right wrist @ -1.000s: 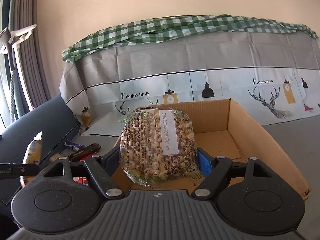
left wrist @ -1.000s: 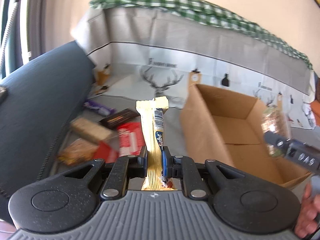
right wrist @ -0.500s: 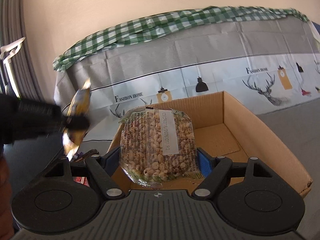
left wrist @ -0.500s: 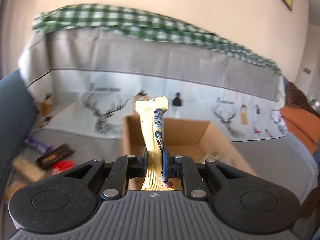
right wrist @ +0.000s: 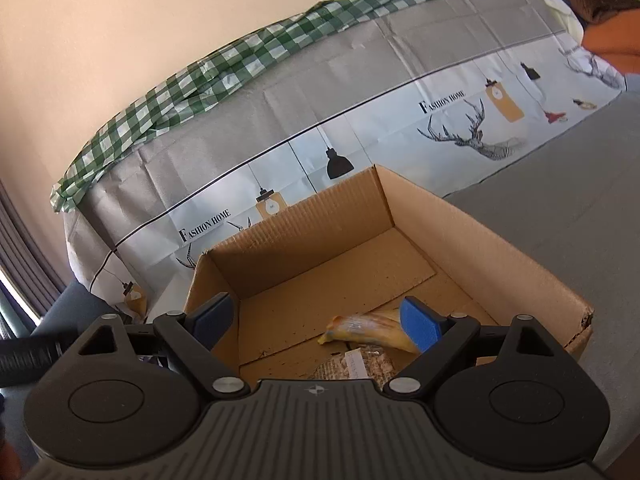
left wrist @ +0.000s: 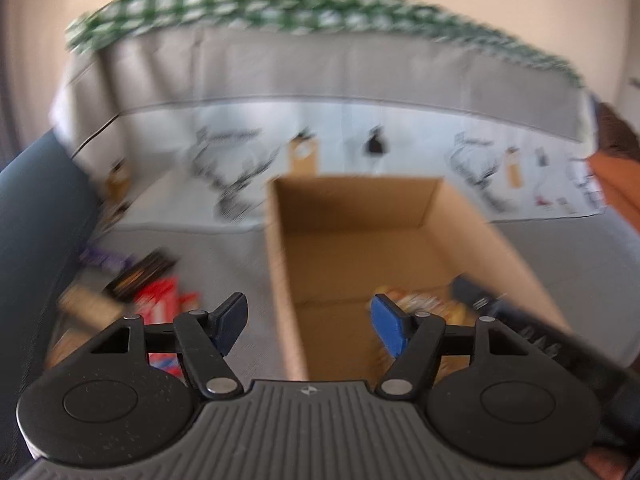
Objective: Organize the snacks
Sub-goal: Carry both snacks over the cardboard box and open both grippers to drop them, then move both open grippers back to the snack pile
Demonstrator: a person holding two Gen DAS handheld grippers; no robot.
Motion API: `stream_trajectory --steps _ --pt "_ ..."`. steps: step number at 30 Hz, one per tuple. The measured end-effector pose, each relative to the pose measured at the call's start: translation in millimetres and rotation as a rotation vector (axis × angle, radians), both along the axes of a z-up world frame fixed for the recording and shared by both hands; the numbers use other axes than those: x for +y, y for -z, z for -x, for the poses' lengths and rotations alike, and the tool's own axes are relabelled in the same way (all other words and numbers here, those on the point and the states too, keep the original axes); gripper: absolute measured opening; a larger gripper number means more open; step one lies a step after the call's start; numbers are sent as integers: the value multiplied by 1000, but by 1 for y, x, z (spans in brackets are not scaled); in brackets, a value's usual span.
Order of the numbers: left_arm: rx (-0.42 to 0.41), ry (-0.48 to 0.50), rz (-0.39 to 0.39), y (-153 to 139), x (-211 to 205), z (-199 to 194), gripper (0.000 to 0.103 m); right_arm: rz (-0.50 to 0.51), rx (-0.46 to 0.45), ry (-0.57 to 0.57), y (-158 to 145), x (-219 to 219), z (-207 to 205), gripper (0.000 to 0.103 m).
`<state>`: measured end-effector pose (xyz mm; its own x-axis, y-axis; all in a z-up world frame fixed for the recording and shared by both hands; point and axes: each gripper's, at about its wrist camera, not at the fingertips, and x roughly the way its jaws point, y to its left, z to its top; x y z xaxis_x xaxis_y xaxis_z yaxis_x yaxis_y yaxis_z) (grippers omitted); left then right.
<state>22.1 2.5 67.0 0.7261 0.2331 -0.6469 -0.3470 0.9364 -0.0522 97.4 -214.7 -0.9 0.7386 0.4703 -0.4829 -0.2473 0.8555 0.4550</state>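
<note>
A brown cardboard box (right wrist: 500, 248) stands open on the grey surface; it also shows in the blurred left wrist view (left wrist: 280, 264). A yellow snack bar (right wrist: 368, 330) and a clear bag of nuts (right wrist: 360, 366) lie on its floor near the front. My right gripper (right wrist: 316, 320) is open and empty above the box's front edge. My left gripper (left wrist: 308, 322) is open and empty over the box's left wall. Loose snacks (left wrist: 160, 300) lie left of the box.
A sofa back draped in a printed grey cover (right wrist: 360, 92) and a green checked cloth (right wrist: 224, 60) rises behind the box. A dark blue cushion (left wrist: 36, 216) sits at the left. An orange cloth (right wrist: 612, 40) lies at the far right.
Both grippers have opened. The yellow bar has left my left gripper and the nut bag has left my right gripper; both now lie in the box.
</note>
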Motion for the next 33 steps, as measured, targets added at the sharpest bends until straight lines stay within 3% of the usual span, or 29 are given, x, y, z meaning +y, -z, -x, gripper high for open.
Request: stream_trajectory --steps 7,23,24,25,26,27,28,29,31,33 --pt "127 -137 -18 10 35 28 74 68 -41 -45 -7 16 11 91" --pt "128 -177 60 23 92 90 73 229 -132 -142 -19 70 55 91" --pt "111 -167 65 25 97 94 66 236 -137 -151 -19 74 58 90" --pt "89 -152 74 26 103 98 51 241 -143 -162 -19 78 60 89" --pt "61 -134 84 28 113 103 42 243 -151 -174 -20 81 63 82" --pt "43 -122 92 30 122 108 24 241 -158 -187 -21 85 66 77" --pt "26 -120 103 32 134 113 14 237 -165 -203 -22 88 68 66" --pt "7 -126 116 34 146 119 12 229 -173 -222 -22 90 70 51" --pt "-42 -140 139 37 170 130 11 215 -194 -266 -25 96 76 39" --pt "-86 -158 154 43 186 139 11 214 -229 -303 -27 104 83 37"
